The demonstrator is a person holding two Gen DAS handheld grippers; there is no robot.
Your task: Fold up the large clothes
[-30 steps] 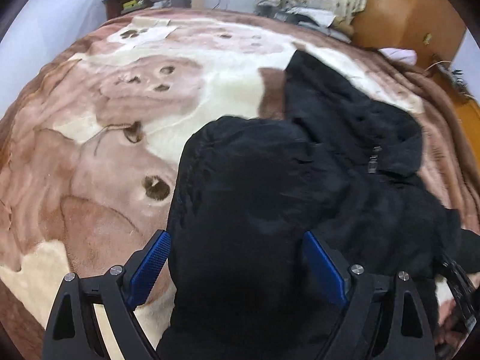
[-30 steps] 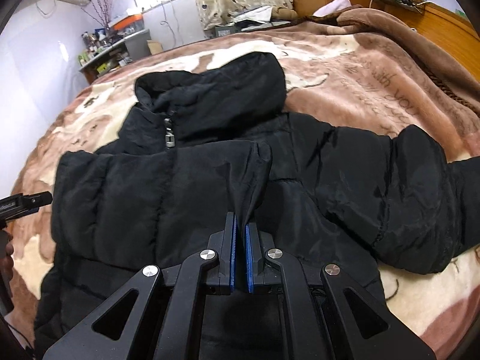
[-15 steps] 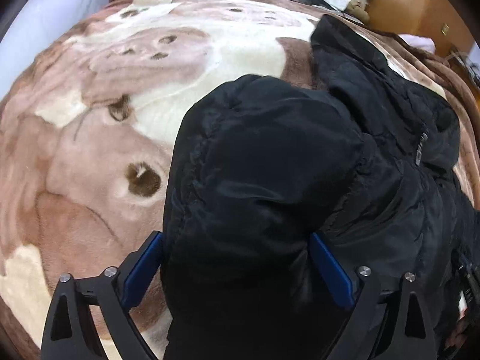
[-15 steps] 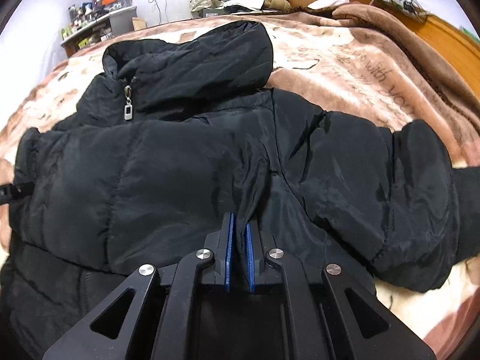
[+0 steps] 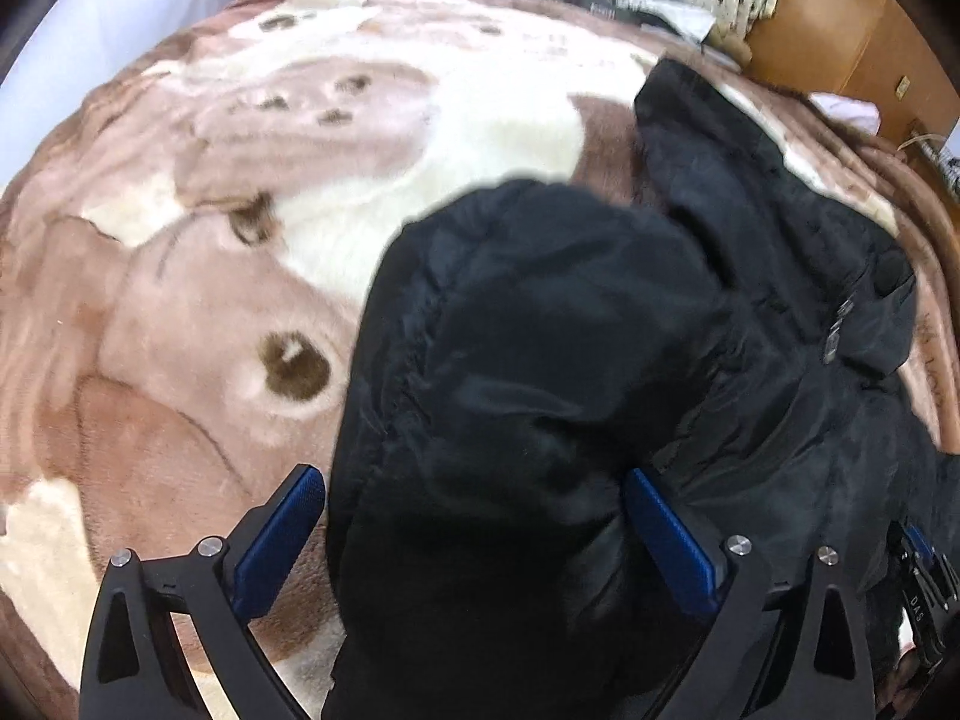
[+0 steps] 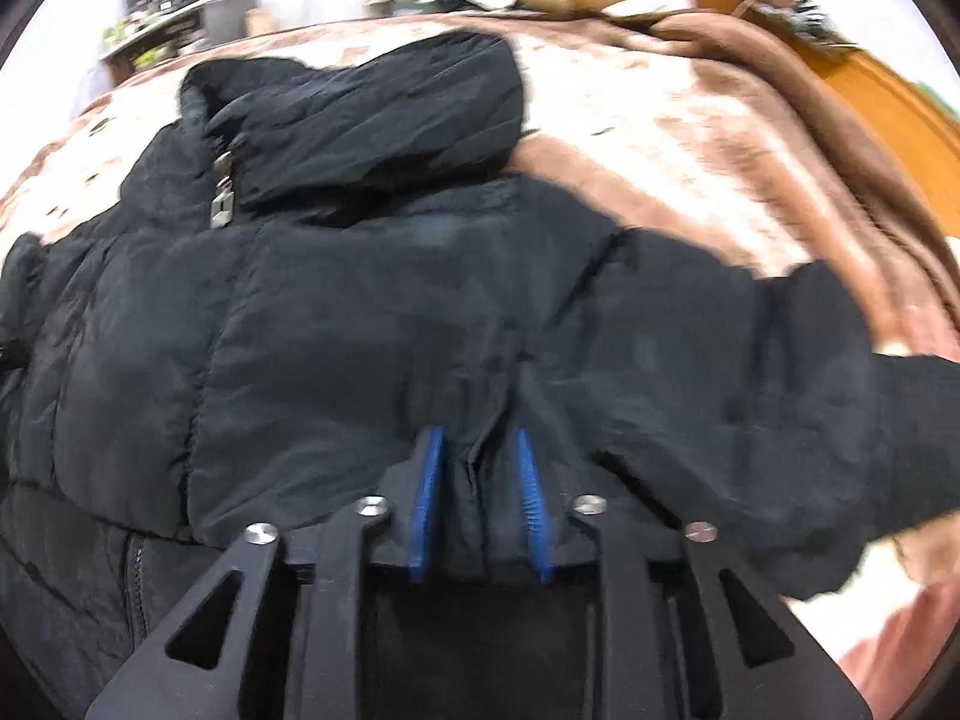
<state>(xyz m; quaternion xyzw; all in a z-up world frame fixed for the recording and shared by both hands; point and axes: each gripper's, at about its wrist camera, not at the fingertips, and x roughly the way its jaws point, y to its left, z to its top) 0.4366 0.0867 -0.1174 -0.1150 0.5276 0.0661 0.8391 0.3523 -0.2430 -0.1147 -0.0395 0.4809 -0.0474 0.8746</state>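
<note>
left tool (image 5: 474, 534) spread wide, jaws just widened, a folded sleeve of the black jacket (image 6: 372, 312) bulging between them. right tool (image 6: 480, 480) just parted, fabric loose between.

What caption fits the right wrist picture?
Right gripper opening over a fold of the black jacket on the brown blanket.

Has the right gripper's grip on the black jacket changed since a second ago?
Yes. The right gripper has just been opening: its blue pads, earlier pinched together on a fold of the black jacket, now stand apart with that fold loose between them.
</note>
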